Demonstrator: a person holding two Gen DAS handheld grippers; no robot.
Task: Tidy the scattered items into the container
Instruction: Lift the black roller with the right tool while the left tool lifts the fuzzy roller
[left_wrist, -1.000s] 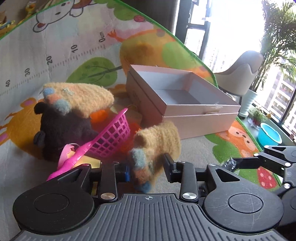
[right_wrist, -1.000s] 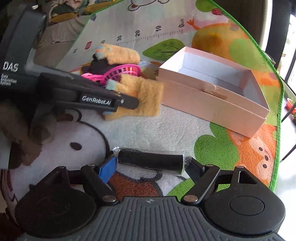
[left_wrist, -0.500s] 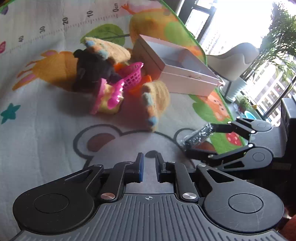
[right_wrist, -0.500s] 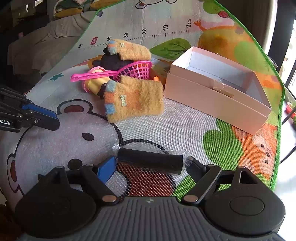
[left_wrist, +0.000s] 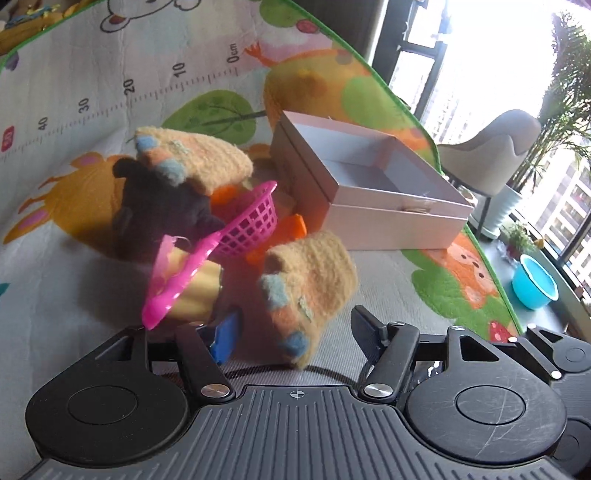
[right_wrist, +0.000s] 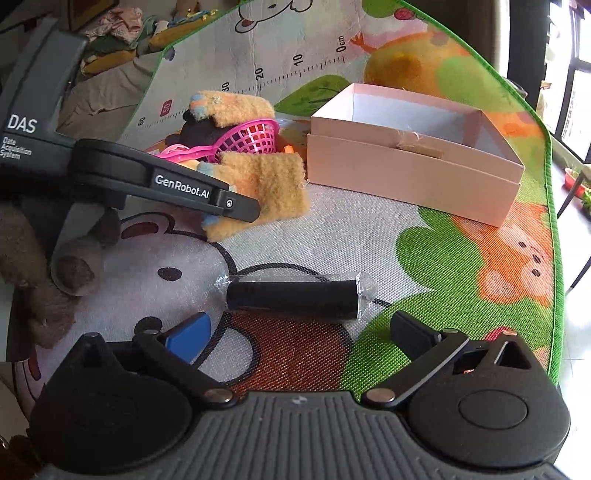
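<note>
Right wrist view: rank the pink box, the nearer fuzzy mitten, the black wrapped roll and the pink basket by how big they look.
1. pink box, clearly largest.
2 and 3. black wrapped roll and nearer fuzzy mitten: alike, and the roll lies closer to the camera, so unranked.
4. pink basket, smallest, though partly hidden.

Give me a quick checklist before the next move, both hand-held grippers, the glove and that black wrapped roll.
1. Left hand-held gripper open: ok, its jaws have just been opening, one on each side of the near fuzzy glove.
2. Left pads pressing the glove: not ok, not yet gripped.
3. Right hand-held gripper open: ok, its jaws have just spread wide.
4. Black wrapped roll held: not ok, it lies on the play mat just beyond the fingertips.
5. Pink box open with room: ok.
6. Box bottom empty: cannot tell, part hidden by its walls.
</note>
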